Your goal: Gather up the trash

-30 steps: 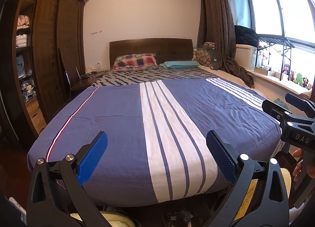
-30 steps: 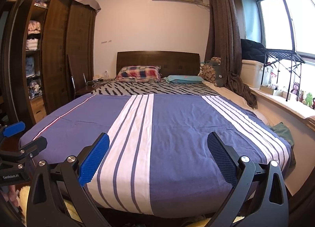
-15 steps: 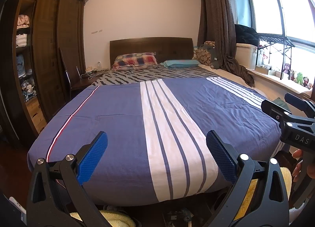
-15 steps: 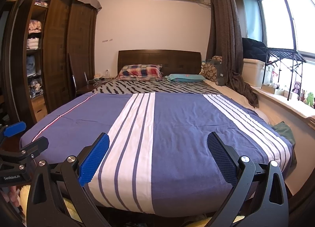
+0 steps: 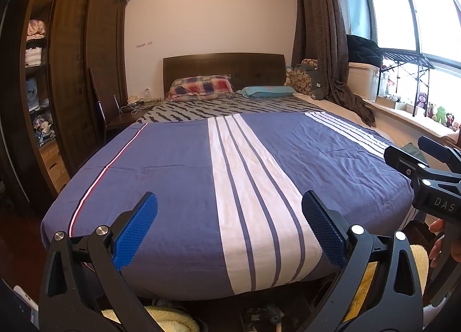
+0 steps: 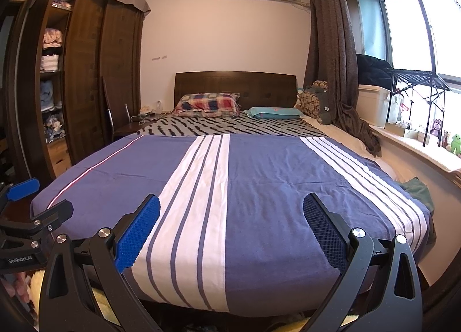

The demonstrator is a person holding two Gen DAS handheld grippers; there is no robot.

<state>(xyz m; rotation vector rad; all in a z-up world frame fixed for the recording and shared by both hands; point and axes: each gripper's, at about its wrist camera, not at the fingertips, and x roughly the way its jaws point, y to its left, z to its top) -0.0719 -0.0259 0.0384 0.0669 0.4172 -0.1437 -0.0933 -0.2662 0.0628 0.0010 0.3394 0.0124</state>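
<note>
— Both views have crept slightly closer to the bed; left tongs and right tongs stay spread apart, empty.

— Surface?

— Smooth navy cover, white stripes, zebra-print sheet beyond, dark wooden headboard. Trash: none I can see.

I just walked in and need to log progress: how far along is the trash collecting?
Nothing looks done yet. The left gripper and right gripper are both open and empty, held at the foot of the bed. No trash or bin shows on the striped cover; nothing in hand. Finding trash is all still ahead, perhaps among the clutter under the bed's edge, too dark to identify.
</note>
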